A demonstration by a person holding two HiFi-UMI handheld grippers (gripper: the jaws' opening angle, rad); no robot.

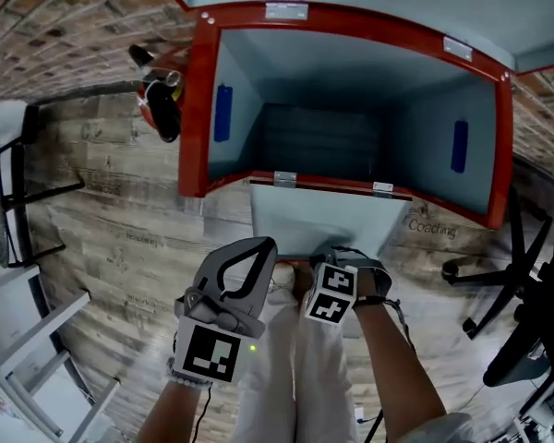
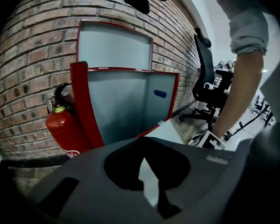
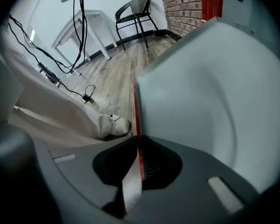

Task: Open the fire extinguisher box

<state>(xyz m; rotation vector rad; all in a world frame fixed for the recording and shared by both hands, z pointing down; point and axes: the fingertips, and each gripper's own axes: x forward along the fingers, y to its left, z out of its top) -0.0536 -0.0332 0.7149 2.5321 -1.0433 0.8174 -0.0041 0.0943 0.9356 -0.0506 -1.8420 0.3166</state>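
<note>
The fire extinguisher box (image 1: 199,109) stands at the edge of the wooden floor (image 1: 120,229) along the brick wall, with its lid up and its front door (image 1: 323,224) folded down. The right gripper (image 3: 136,164) has narrow jaws that pinch the red free edge of this door. The left gripper (image 2: 147,181) hangs just beside it, with its jaws almost together and nothing between them.
</note>
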